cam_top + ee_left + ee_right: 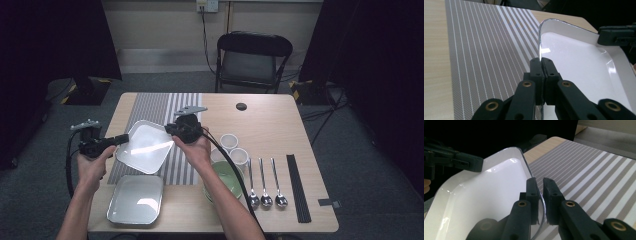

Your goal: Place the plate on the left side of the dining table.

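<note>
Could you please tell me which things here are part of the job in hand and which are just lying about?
In the job:
white square plate, gripped at opposite rims
left gripper
right gripper
striped placemat beneath it

Lying about:
second square plate
green bowl
two small cups
three spoons
black chopsticks
folding chair

text: none legible | labels: none | brands: none | numbers: none
</note>
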Motion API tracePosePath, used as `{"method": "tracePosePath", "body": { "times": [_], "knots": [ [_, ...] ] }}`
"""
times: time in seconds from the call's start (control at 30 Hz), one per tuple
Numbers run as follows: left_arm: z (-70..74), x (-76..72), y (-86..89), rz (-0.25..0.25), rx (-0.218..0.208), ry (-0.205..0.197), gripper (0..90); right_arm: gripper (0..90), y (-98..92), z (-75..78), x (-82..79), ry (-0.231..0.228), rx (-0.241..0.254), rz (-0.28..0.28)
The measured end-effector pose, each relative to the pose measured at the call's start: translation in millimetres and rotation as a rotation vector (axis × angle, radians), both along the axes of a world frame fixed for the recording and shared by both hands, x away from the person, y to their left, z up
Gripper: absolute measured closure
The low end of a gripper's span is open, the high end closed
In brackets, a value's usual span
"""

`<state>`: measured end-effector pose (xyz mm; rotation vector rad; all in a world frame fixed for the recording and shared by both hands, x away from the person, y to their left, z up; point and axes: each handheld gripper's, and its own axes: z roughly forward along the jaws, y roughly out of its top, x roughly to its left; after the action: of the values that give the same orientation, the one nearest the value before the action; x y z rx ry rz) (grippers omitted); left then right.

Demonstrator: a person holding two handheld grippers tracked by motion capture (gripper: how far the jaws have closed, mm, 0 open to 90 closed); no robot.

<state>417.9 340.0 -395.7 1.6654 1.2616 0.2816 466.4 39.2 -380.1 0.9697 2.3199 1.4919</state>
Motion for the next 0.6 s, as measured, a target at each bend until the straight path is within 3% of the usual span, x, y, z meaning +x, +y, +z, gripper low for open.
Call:
{"method": "tracePosePath", "body": {
  "times": [0.07, 0.47, 0.53, 0.6],
  "knots": [
    [-1.9, 5.7, -3.9, -0.004, 0.003, 0.005, 88.7, 83.1, -2.8, -1.7, 2.7, -0.005, -0.023, -0.009],
    [0.0, 36.4, -36.5, -0.032, 0.006, -0.009, 88.7, 82.2, -33.6, -1.8, 26.8, 0.006, -0.004, -0.053],
    [-1.1, 41.5, -42.4, -0.052, 0.026, -0.023, 88.7, 82.3, -40.5, -0.9, 30.0, 0.002, -0.001, -0.052],
    [-4.1, 47.5, -48.0, -0.059, 0.021, -0.010, 88.7, 82.4, -46.7, -1.1, 33.2, -0.001, 0.003, -0.054]
  ]
}}
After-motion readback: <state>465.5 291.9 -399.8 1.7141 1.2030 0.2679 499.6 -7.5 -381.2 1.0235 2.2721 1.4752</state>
